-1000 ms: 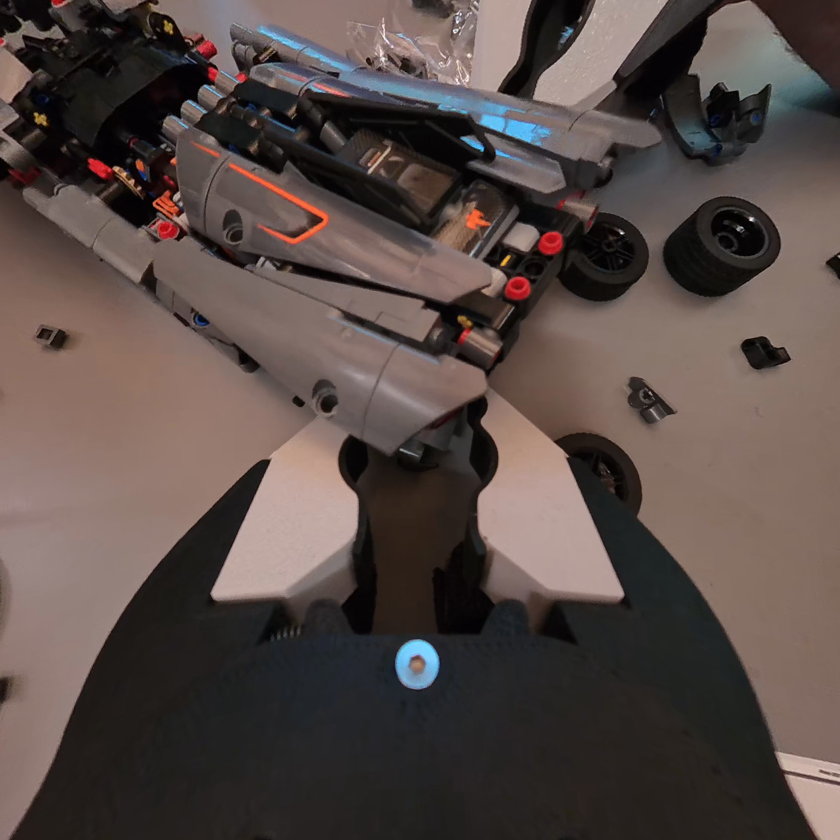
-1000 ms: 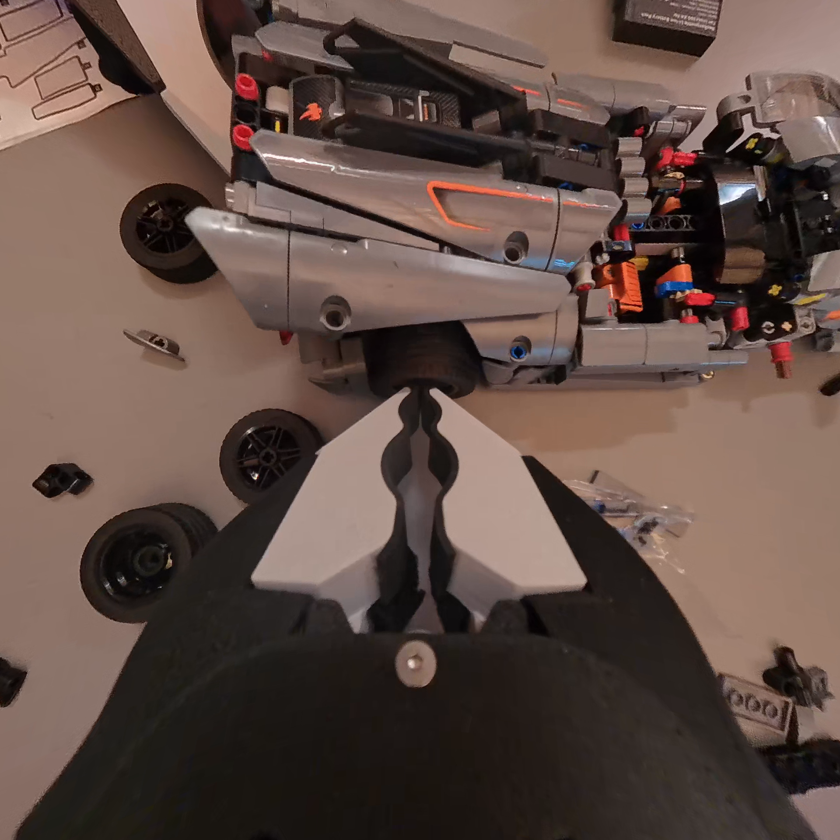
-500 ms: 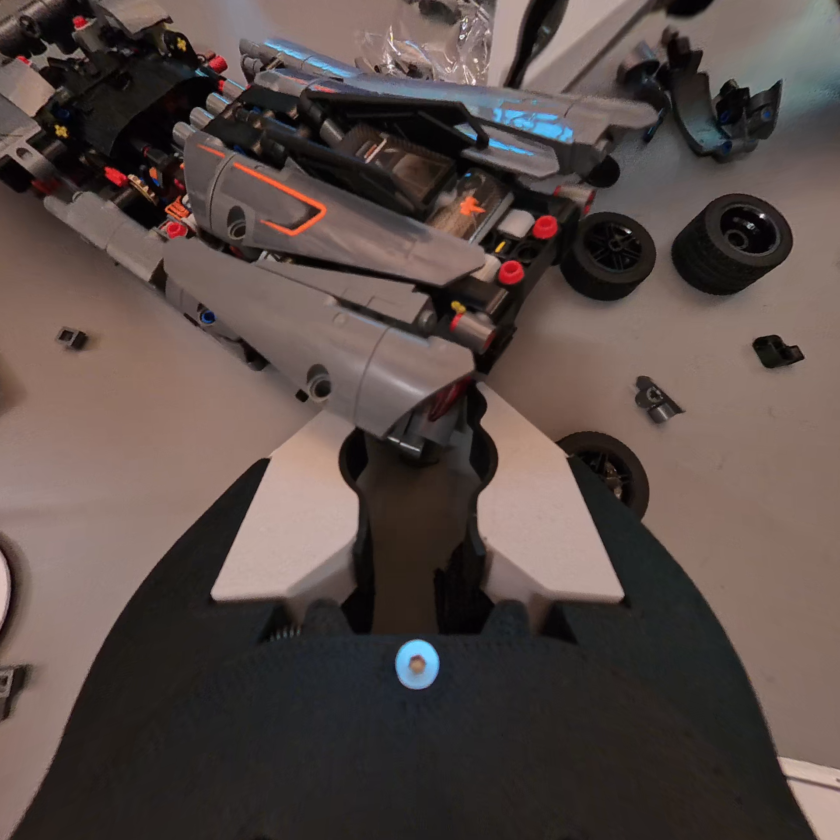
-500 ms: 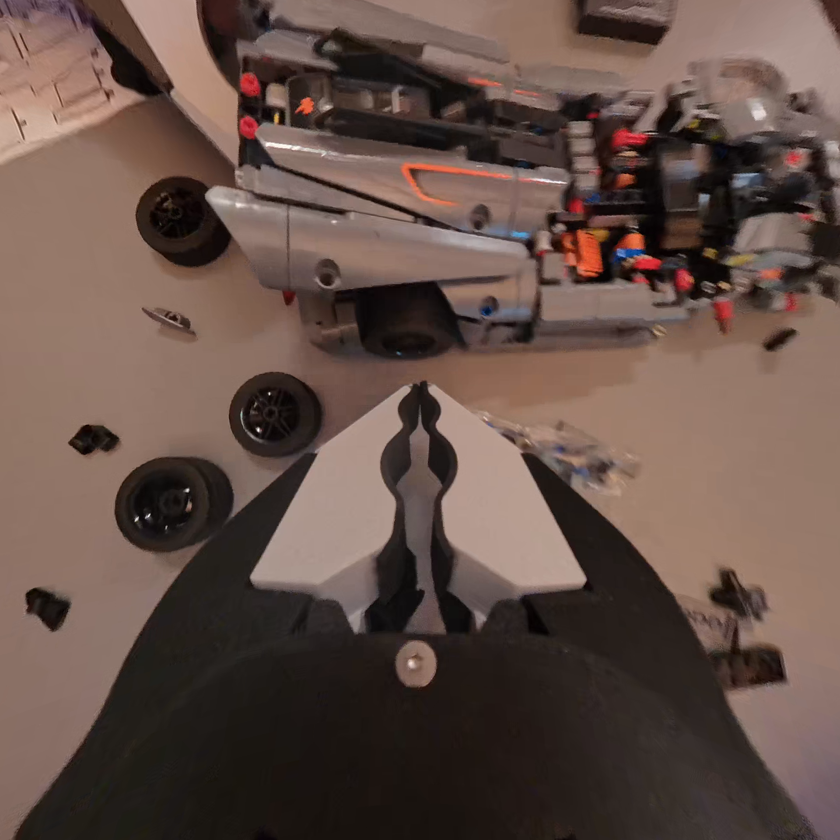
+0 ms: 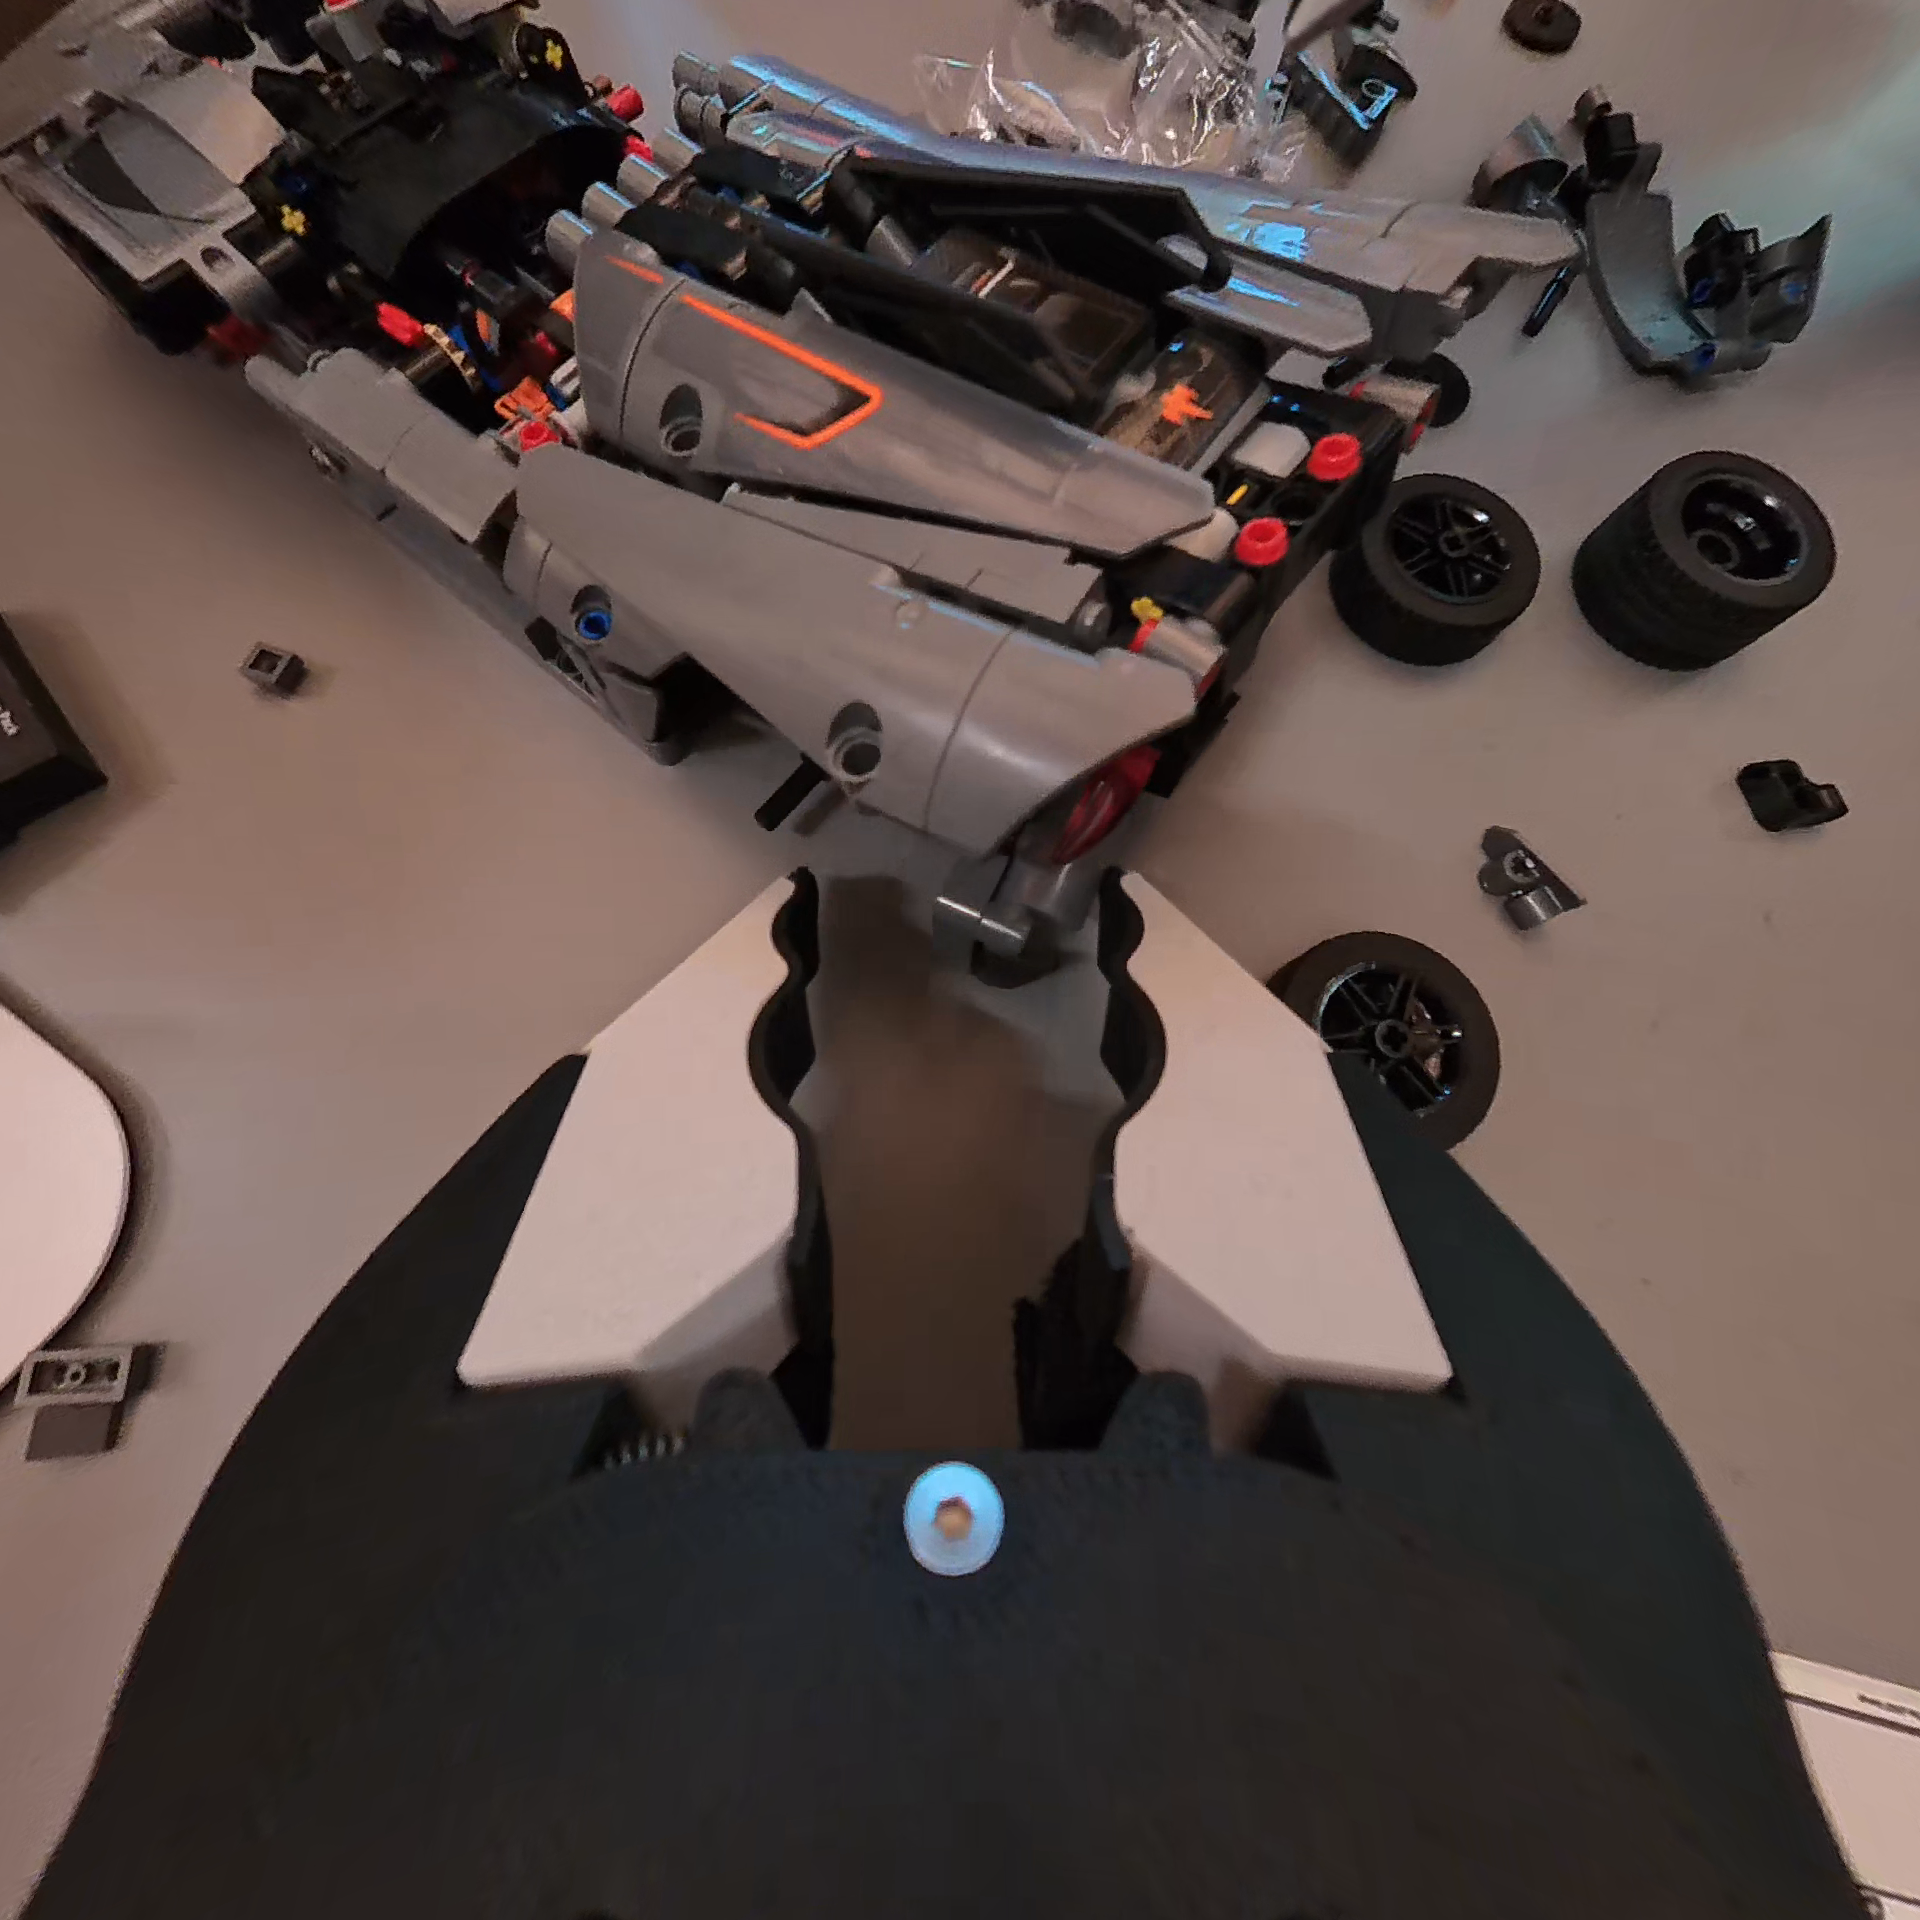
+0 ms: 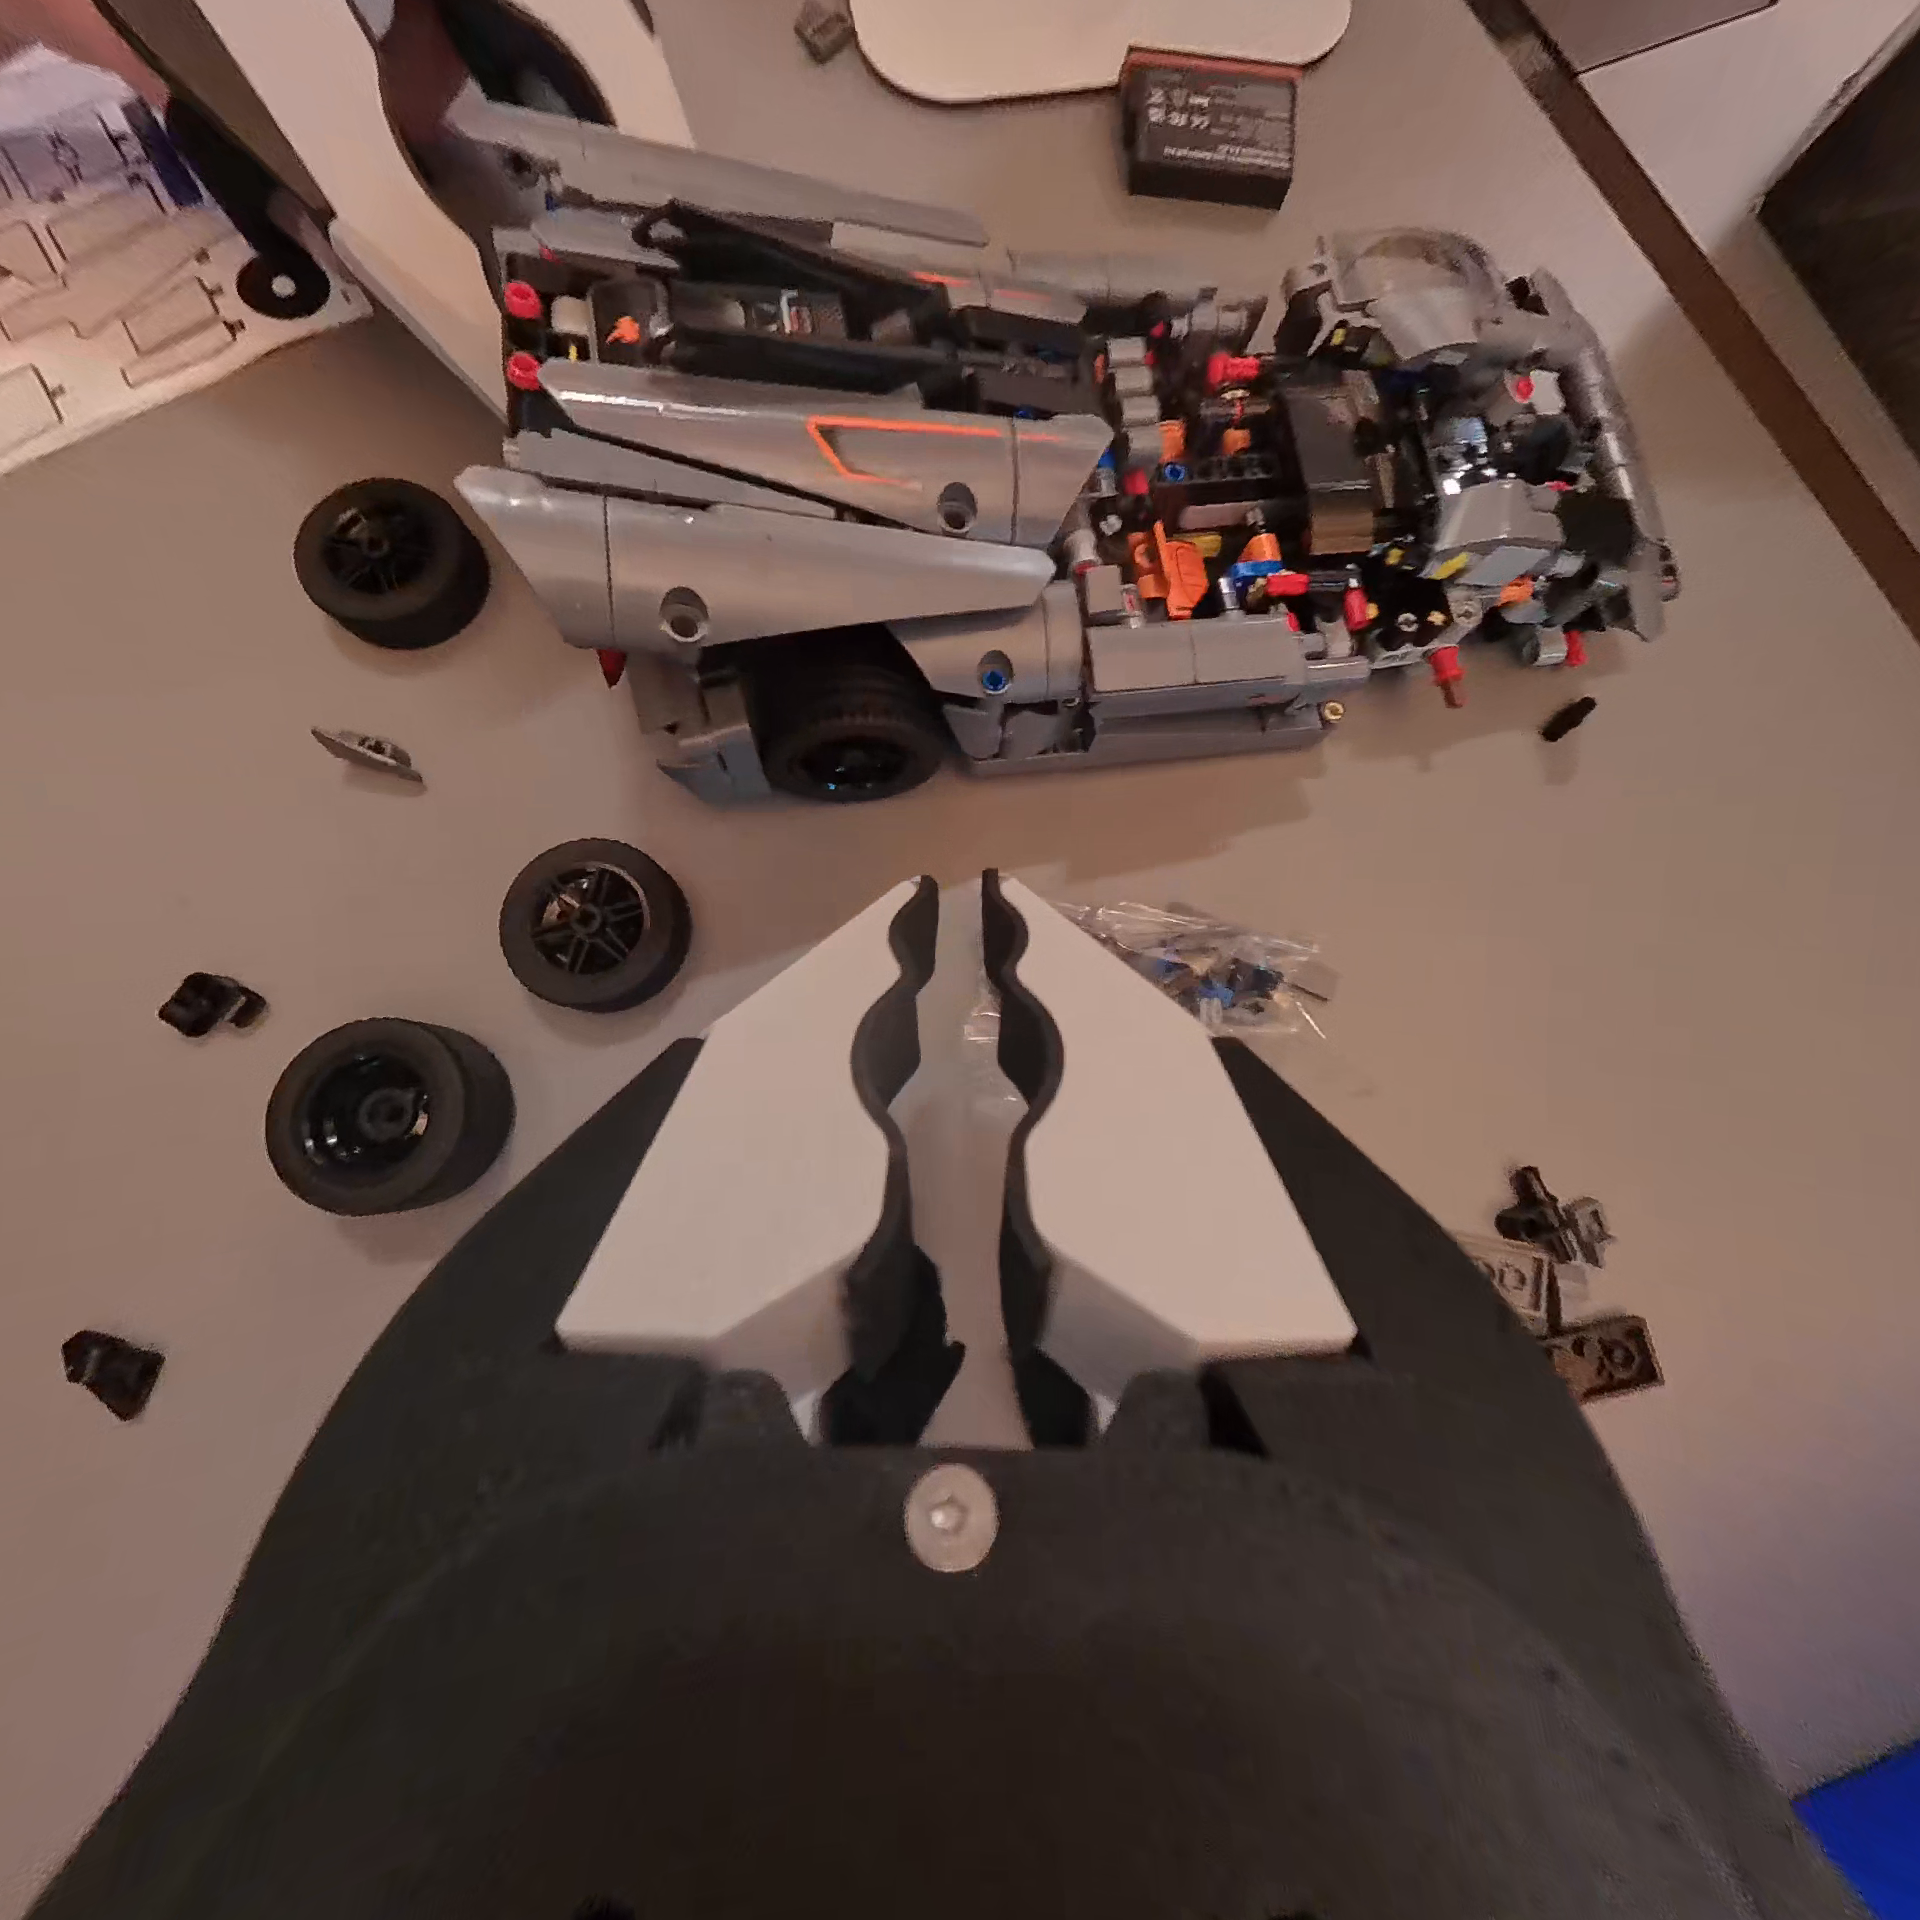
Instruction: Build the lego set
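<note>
A grey lego car (image 5: pixel 883 540) with orange trim lies on the tan table; it also shows in the right wrist view (image 6: pixel 831 540). My left gripper (image 5: pixel 956 899) is open, its fingertips on either side of the car's rear corner, which lies close to the right finger. My right gripper (image 6: pixel 954 883) is empty, its jaws parted by a narrow gap, and hovers a short way in front of the car's mounted rear wheel (image 6: pixel 847 727). Three loose black wheels (image 6: pixel 592 925) (image 6: pixel 384 1112) (image 6: pixel 390 561) lie left of it.
A clear bag of small parts (image 6: pixel 1216 966) lies just right of my right fingertips. Small black and grey pieces (image 6: pixel 208 1003) (image 6: pixel 1558 1288) are scattered about. A black box (image 6: pixel 1210 140) and an instruction sheet (image 6: pixel 104 312) lie behind the car. The table edge (image 6: pixel 1662 260) runs at the far right. The tips of one gripper are about 15 cm away from the tips of the other.
My right gripper has drawn back from the mounted wheel and its jaws have parted slightly. My left gripper stays at the car's rear corner with the same gap.
</note>
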A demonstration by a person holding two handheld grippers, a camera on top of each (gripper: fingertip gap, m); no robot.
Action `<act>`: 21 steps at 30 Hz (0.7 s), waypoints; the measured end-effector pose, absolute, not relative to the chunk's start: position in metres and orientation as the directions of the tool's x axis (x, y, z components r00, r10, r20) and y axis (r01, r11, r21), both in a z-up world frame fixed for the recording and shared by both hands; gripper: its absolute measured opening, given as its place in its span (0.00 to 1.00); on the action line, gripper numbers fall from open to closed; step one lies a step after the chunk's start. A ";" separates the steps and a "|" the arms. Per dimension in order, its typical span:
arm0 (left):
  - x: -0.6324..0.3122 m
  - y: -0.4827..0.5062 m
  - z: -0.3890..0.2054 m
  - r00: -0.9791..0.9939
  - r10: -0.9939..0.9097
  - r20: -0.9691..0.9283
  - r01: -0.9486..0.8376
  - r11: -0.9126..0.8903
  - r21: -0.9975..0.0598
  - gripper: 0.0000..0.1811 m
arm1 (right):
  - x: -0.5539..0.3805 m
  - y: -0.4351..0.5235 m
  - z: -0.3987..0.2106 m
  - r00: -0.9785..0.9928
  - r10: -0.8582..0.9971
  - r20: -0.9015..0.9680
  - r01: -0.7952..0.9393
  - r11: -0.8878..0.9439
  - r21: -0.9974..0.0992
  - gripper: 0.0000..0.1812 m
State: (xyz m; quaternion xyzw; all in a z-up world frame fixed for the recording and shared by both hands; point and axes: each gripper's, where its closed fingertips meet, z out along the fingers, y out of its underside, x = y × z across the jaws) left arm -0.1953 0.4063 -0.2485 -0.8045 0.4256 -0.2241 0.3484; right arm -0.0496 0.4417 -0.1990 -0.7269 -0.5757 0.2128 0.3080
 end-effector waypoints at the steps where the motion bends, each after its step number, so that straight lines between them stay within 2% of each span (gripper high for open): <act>1: -0.195 0.407 -0.247 0.538 -0.841 0.063 -0.527 -0.393 -0.754 0.29 | -0.051 0.441 -0.202 0.238 0.970 0.050 0.715 -0.141 -0.685 0.04; 8: -0.177 0.403 -0.249 0.495 -0.864 0.087 -0.527 -0.379 -0.761 0.27 | -0.041 0.452 -0.191 0.291 0.955 0.057 0.682 -0.166 -0.712 0.05; 12: -0.171 0.404 -0.249 0.502 -0.864 0.035 -0.558 -0.355 -0.750 0.24 | -0.031 0.455 -0.171 0.318 0.944 0.084 0.639 -0.148 -0.755 0.04; 15: -0.170 0.403 -0.247 0.504 -0.863 0.041 -0.550 -0.357 -0.755 0.22 | -0.028 0.448 -0.165 0.318 0.947 0.047 0.604 -0.164 -0.780 0.07; 21: -0.166 0.400 -0.249 0.504 -0.863 0.022 -0.587 -0.361 -0.724 0.22 | -0.039 0.407 -0.190 0.240 0.970 0.046 0.695 -0.139 -0.705 0.14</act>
